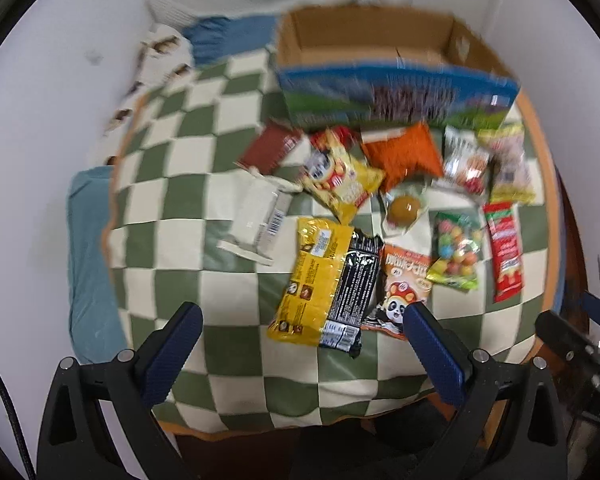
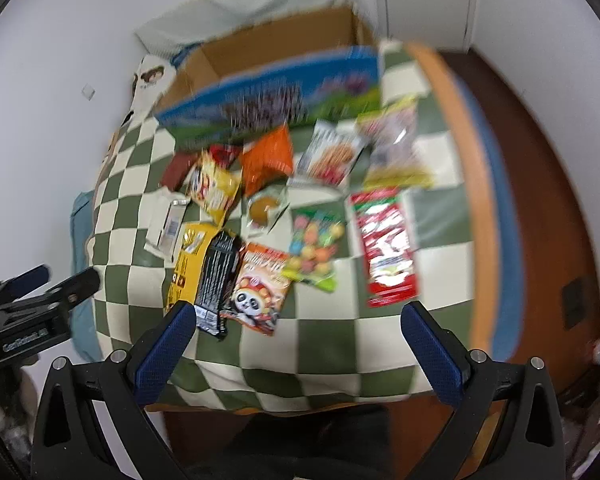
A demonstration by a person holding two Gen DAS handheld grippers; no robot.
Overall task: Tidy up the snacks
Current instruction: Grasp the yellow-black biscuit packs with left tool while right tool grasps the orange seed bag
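— What have you got on the left?

— My left gripper [image 1: 301, 344] hangs over the near edge of the checked cloth [image 1: 172, 160], jaws wide apart, nothing between them. Just ahead lies the yellow pack [image 1: 313, 280], with the black pack [image 1: 355, 292] partly on top of it and the panda pack [image 1: 399, 284] touching that on the right. The panda pack's near corner sits right behind my right-hand finger.

— And the right one?

— My right gripper [image 2: 294, 340] is also spread open and empty, above the same cloth edge. From there I see the red pack [image 2: 385, 248] lying lengthwise near the right finger, and the candy bag [image 2: 313, 250] between it and the panda pack [image 2: 258, 288].

— Where's the box?

— The box [image 1: 379, 76] stands at the far end of the cloth, open at the top; I see only bare cardboard inside it. All the snacks are outside it. The orange bag [image 1: 403, 152] lies just in front of its printed wall, beside a yellow chip bag [image 1: 339, 180]. A brown pack [image 1: 270, 148] and a white pack [image 1: 260, 216] are further left.

— Anything unclear?

— Both views are blurred, so I can't read the labels. The other gripper shows at the edge of each view.
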